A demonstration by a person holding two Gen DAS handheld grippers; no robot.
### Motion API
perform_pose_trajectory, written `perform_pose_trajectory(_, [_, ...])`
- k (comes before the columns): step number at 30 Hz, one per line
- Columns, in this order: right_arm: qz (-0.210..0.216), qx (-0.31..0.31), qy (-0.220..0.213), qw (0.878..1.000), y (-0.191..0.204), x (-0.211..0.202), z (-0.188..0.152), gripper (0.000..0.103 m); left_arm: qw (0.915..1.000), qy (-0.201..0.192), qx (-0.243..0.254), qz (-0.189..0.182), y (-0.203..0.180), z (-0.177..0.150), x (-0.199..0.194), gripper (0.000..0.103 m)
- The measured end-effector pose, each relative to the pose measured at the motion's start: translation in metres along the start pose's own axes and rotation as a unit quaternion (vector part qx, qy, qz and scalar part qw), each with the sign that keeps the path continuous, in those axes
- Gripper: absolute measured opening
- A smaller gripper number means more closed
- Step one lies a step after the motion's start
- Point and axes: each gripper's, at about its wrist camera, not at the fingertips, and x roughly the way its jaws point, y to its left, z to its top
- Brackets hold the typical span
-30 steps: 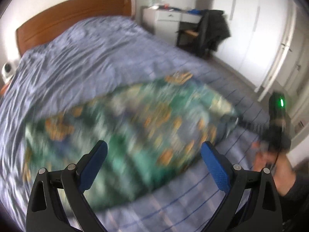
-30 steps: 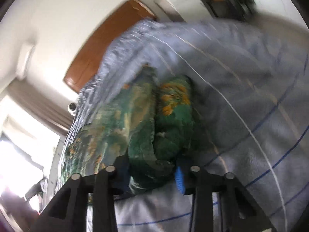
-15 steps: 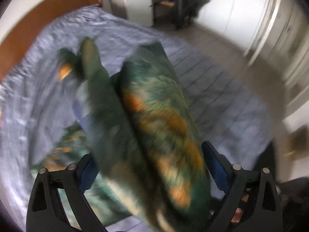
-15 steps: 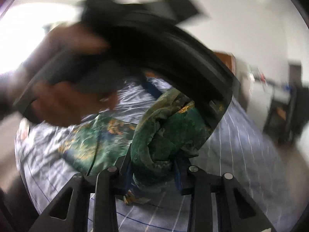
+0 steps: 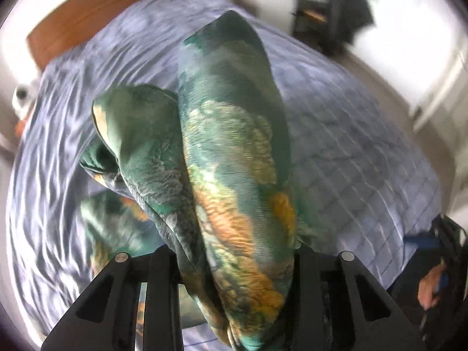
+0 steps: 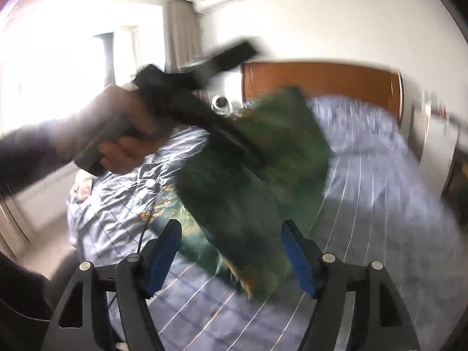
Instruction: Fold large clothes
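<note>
**Mid-fold: garment handed over to left gripper, not yet laid down**

Progress: I judge this mid-task. The green patterned garment [image 5: 234, 152] is bunched and lifted off the bed [image 5: 351, 134], with only a lower part trailing on the bedspread at my left. No flat, finished fold visible anywhere, so the laying down, smoothing and remaining folds are still to do.

Left gripper [image 5: 234, 263]: jaws closing on a thick gathered wad of the fabric, which fills the gap and rises up and away from the fingers. Pads hidden by cloth, but the fabric looks clamped between them.

Right gripper [image 6: 234, 251]: jaws opening, blue pads visibly clear of the cloth on both sides. The garment hangs just beyond and between them, blurred, but I see no contact, so it's released.

In the right wrist view the left hand [image 6: 125, 146] holds its gripper high over the bed with the garment draping down from it, headboard [image 6: 321, 82] behind.

Edges and corners unreadable through blur.
</note>
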Motion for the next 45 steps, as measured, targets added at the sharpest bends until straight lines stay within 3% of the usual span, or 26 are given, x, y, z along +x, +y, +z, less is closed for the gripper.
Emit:
perform_pose_trajectory(3, [-0.021,0.035,0.031,0.999,-0.025,0.014,-0.006,0.072,0.9981,0.000,-0.062,-0.001,0.062,-0.026,0.004,0.033])
perform_pose_trajectory(4, [-0.020,0.050,0.042,0.998,-0.033,0.021,-0.007,0.062,0.9967,0.001,-0.081,-0.002,0.080,-0.036,0.005,0.033])
perform_pose_trajectory(5, [-0.019,0.062,0.052,0.997,-0.039,0.029,-0.006,0.043,0.9955,0.003,-0.095,-0.002,0.092,-0.043,0.007,0.033])
perform_pose_trajectory(6, [-0.019,0.067,0.060,0.996,-0.042,0.033,-0.004,0.035,0.9941,0.004,-0.108,-0.002,0.103,-0.051,0.011,0.033])
perform_pose_trajectory(7, [-0.019,0.069,0.069,0.995,-0.043,0.042,-0.001,0.029,0.9927,0.004,-0.120,0.000,0.114,-0.058,0.014,0.033])
perform_pose_trajectory(10, [-0.007,0.054,0.082,0.995,-0.035,0.069,0.013,0.026,0.9874,0.003,-0.158,-0.008,0.142,-0.079,0.021,0.033])
perform_pose_trajectory(18, [0.042,-0.010,0.103,0.994,0.025,0.159,0.047,0.026,0.9663,-0.013,-0.243,-0.083,0.189,-0.121,0.047,0.038])
perform_pose_trajectory(20, [0.051,-0.017,0.126,0.991,0.035,0.185,0.042,0.025,0.9607,-0.011,-0.261,-0.093,0.197,-0.127,0.057,0.039])
perform_pose_trajectory(24, [0.028,-0.004,0.210,0.977,0.037,0.243,0.010,0.025,0.9508,-0.014,-0.284,-0.123,0.207,-0.148,0.080,0.041])
perform_pose_trajectory(30, [0.010,0.017,0.213,0.977,0.034,0.254,-0.003,0.023,0.9367,-0.038,-0.313,-0.153,0.215,-0.162,0.094,0.045])
perform_pose_trajectory(34, [0.004,-0.005,0.238,0.971,0.037,0.258,0.007,0.023,0.9349,-0.035,-0.313,-0.163,0.217,-0.163,0.082,0.051])
perform_pose_trajectory(38, [0.028,-0.005,0.284,0.959,0.038,0.257,0.049,0.025,0.9375,-0.036,-0.306,-0.162,0.228,-0.162,0.056,0.063])
perform_pose_trajectory(41, [0.030,0.007,0.261,0.965,0.031,0.253,0.086,0.025,0.9464,-0.043,-0.290,-0.135,0.231,-0.164,0.040,0.066])
perform_pose_trajectory(45, [0.028,0.011,0.230,0.973,0.029,0.275,0.132,0.025,0.9489,-0.033,-0.291,-0.119,0.232,-0.171,0.046,0.068])
